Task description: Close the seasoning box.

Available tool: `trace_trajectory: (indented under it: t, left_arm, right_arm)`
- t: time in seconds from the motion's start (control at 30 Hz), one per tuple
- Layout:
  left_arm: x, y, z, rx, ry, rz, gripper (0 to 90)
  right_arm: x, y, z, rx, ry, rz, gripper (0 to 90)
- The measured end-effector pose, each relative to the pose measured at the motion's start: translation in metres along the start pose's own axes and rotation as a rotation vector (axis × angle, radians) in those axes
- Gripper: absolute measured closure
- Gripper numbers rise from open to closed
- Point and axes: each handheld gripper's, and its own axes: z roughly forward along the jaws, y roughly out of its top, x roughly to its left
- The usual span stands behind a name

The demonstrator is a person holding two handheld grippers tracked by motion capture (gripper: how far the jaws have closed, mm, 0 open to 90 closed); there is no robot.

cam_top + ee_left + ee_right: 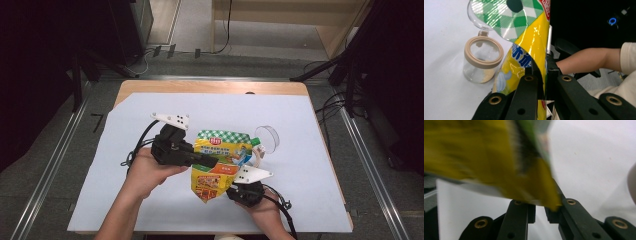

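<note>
A yellow snack pouch point(222, 142) with a green checked top is held up above the sheet. My left gripper point(215, 162) comes in from the left and is shut on the pouch's middle; in the left gripper view the pouch point(529, 42) is pinched between the jaws of the left gripper point(540, 72). My right gripper point(231, 189) sits at the pouch's lower right corner. In the right gripper view the blurred pouch point(486, 157) lies over the tips of the right gripper point(540, 206), whose pads stand a narrow gap apart with nothing seen between them.
A clear jar point(257, 151) with a beige rim stands just right of the pouch, its clear hinged lid point(268, 137) flipped open; the left gripper view shows the jar point(482, 62) nearly empty. A pale sheet point(300, 190) covers the wooden table point(210, 87).
</note>
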Motion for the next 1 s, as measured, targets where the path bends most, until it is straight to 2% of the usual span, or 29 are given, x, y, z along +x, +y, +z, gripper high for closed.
trace_trajectory:
  t: [0.07,0.13,0.2,0.23,0.27,0.3,0.33,0.43,0.53,0.7,0.8,0.9,0.93,0.97,1.0]
  left_arm:
    - [0.002,0.0,-0.001,-0.013,0.011,-0.01,90.0]
    - [0.003,-0.001,-0.004,-0.026,0.055,-0.018,89.8]
    - [0.003,-0.001,-0.002,-0.029,0.073,-0.02,89.6]
    - [0.003,-0.001,-0.001,-0.028,0.097,-0.02,89.4]
    - [0.003,-0.001,-0.001,-0.028,0.097,-0.02,89.1]
    - [0.001,0.0,0.003,-0.021,0.138,-0.015,88.6]
    - [0.001,0.0,0.003,-0.021,0.138,-0.015,88.0]
    - [0.0,-0.001,0.013,0.01,0.174,0.0,85.1]
    - [0.002,-0.002,0.017,0.008,0.183,-0.001,84.0]
    - [0.005,-0.003,0.021,0.003,0.194,-0.013,80.4]
    - [0.008,-0.004,0.024,0.022,0.21,-0.02,79.0]
    - [0.011,-0.006,0.027,0.027,0.213,-0.037,76.0]
    - [0.012,-0.006,0.028,0.028,0.214,-0.049,76.0]
    - [0.014,-0.007,0.031,0.033,0.212,-0.065,73.2]
    - [0.014,-0.007,0.031,0.033,0.212,-0.065,71.5]
  right_arm:
    - [0.002,0.001,0.0,0.006,-0.008,-0.004,79.6]
    - [0.008,0.003,0.0,0.001,0.015,-0.024,77.9]
    - [0.015,0.005,0.002,0.011,0.025,-0.053,75.6]
    - [0.018,0.006,0.002,0.012,0.038,-0.067,75.1]
    - [0.018,0.006,0.002,0.012,0.038,-0.067,75.1]
    - [0.025,0.007,0.004,0.024,0.045,-0.087,75.3]
    - [0.028,0.007,0.005,0.031,0.052,-0.09,75.4]
    - [0.036,0.007,0.007,0.051,0.064,-0.108,75.9]
    - [0.04,0.008,0.008,0.06,0.072,-0.119,76.1]
    - [0.044,0.011,0.007,0.058,0.099,-0.109,75.7]
    - [0.047,0.013,0.008,0.062,0.125,-0.102,75.3]
    - [0.054,0.016,0.008,0.065,0.143,-0.119,75.1]
    - [0.054,0.016,0.008,0.065,0.143,-0.119,75.1]
    - [0.057,0.018,0.008,0.061,0.163,-0.114,74.9]
    - [0.057,0.018,0.008,0.061,0.163,-0.114,74.9]
